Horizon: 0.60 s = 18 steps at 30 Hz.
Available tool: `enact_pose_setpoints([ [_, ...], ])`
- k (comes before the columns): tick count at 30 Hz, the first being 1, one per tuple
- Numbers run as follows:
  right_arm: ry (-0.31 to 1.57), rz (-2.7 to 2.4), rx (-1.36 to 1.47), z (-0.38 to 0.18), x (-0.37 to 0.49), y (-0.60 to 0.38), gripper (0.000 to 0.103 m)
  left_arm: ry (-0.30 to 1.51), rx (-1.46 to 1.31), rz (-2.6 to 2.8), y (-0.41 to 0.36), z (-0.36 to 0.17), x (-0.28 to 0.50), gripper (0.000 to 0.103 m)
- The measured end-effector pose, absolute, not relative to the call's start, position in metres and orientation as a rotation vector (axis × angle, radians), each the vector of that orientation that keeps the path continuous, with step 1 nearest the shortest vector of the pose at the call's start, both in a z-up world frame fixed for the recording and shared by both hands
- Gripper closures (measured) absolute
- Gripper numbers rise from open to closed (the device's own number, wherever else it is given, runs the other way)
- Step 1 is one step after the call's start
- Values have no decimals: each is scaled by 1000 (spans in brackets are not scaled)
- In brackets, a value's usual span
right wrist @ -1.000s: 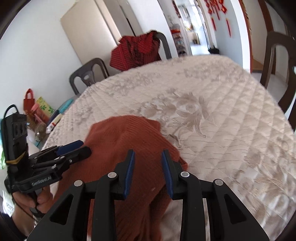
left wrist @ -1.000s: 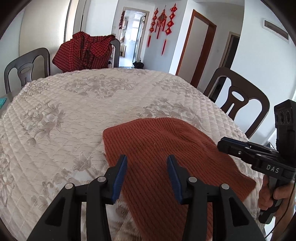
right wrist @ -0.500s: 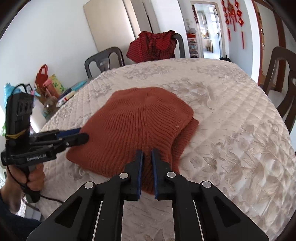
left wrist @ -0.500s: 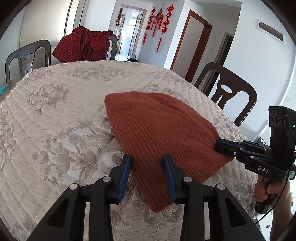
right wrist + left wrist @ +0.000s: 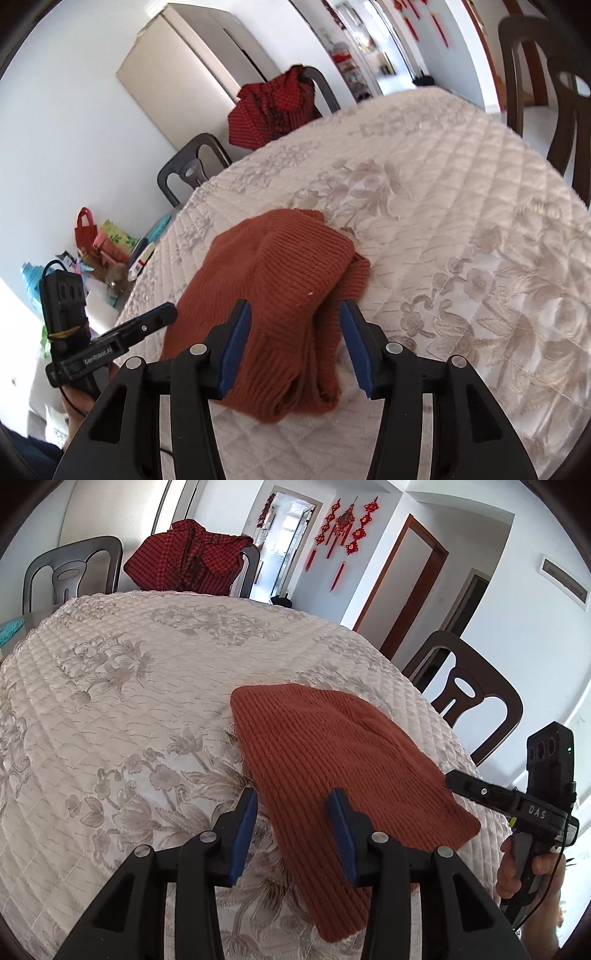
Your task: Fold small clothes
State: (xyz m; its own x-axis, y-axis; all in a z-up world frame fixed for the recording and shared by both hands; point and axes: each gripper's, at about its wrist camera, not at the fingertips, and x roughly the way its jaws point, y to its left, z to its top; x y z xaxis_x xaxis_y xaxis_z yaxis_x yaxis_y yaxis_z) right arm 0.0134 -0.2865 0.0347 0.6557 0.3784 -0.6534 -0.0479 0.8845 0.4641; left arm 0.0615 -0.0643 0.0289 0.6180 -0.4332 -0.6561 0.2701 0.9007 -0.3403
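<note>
Your surroundings, itemised:
- Round table under quilted cream tablecloth (image 5: 110,709), floral pattern.
- Red checked garment (image 5: 188,563) draped over far chair back; same garment (image 5: 273,107) in right wrist view.
- Grey chair (image 5: 70,576) at far left of table, beside draped chair.
- Dark wooden chair (image 5: 469,690) at table's right edge.
- Red Chinese knot decorations (image 5: 345,531) on wall beside open doorway (image 5: 291,542).
- Brown-framed door (image 5: 402,583) on right wall.
- Beige cabinet (image 5: 199,74) behind draped chair.
- Red bag (image 5: 85,232) among blurred clutter at your left.
</note>
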Motion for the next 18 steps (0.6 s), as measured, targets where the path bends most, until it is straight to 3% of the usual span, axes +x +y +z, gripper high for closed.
enact_pose_setpoints([
  [18,884,247,502,12,43,-297,50,840,-243,-445,-73,17,81,43],
])
